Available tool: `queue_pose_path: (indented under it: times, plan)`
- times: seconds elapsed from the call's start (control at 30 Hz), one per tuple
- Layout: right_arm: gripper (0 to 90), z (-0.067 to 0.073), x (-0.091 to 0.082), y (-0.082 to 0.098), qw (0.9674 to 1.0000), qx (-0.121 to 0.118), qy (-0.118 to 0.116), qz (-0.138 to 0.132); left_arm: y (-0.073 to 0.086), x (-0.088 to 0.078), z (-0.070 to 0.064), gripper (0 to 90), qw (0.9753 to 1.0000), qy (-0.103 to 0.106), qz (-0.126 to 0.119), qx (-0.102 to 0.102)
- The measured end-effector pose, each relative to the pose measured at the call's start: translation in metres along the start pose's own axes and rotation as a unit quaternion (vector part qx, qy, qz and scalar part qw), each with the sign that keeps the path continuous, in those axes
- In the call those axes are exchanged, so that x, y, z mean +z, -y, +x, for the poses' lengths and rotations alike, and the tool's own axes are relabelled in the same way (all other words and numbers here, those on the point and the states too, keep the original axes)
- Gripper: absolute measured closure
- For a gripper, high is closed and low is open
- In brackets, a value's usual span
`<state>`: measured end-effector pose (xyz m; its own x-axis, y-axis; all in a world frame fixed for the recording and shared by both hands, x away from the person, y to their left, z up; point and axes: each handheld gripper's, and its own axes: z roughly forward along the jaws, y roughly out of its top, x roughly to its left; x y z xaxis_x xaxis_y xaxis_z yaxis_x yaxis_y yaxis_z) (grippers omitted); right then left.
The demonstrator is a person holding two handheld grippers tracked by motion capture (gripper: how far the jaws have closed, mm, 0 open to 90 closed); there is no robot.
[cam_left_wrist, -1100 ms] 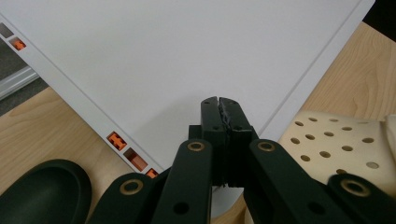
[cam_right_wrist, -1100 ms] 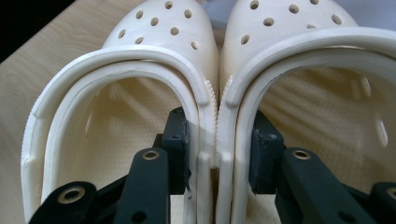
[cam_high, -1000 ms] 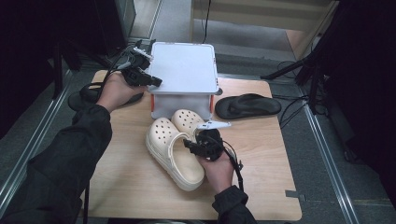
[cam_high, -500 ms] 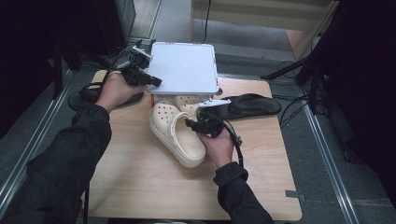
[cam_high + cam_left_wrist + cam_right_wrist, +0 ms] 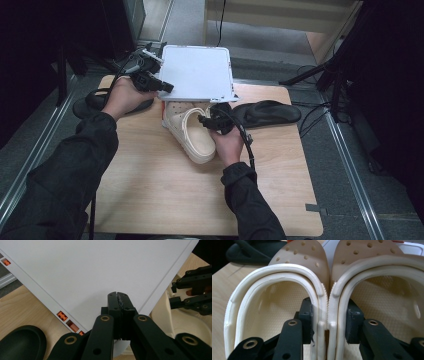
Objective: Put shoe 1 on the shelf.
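Observation:
A white square lid (image 5: 197, 72) is held tilted up over a white box; my left gripper (image 5: 162, 86) is shut on its near left edge. In the left gripper view the shut jaws (image 5: 117, 296) pinch the lid (image 5: 100, 270). Two cream clogs (image 5: 195, 140) lie side by side with their toes under the lid. My right gripper (image 5: 207, 120) is shut on their touching inner walls. In the right gripper view each pad presses one clog's wall, the left clog (image 5: 274, 297) and the right clog (image 5: 387, 297) squeezed together at the gripper (image 5: 328, 315).
One black sandal (image 5: 265, 112) lies on the wooden table (image 5: 150, 190) right of the box, another (image 5: 85, 102) at the left edge under my left hand. The box's white rim (image 5: 412, 247) sits just beyond the clogs' toes. Metal rails run along both table sides.
My right gripper has carried the pair of clogs away from the person toward the box, so their toes now sit under the lid. The left gripper and lid have stayed put.

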<state>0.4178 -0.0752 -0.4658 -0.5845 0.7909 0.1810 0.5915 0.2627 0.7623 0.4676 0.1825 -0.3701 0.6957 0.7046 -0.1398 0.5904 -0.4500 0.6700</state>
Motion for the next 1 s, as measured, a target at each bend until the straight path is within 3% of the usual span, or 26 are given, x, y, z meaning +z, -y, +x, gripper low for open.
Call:
queue_pose_path:
  times: [0.27, 0.67, 1.0]
  plan:
    - [66.6, 0.005, 0.012, 0.001, 0.9999, -0.006, 0.011, 0.006, -0.001, 0.0, -0.001, 90.0, 1.0, -0.004, 0.002, 0.001]
    - [66.5, 0.0, 0.015, -0.005, 0.9995, 0.011, 0.031, -0.006, -0.002, 0.0, 0.0, 90.0, 1.0, 0.001, 0.006, 0.001]
    - [66.2, 0.004, 0.029, -0.003, 0.9988, 0.011, 0.048, 0.0, -0.002, 0.0, 0.0, 90.0, 1.0, 0.002, 0.007, 0.0]
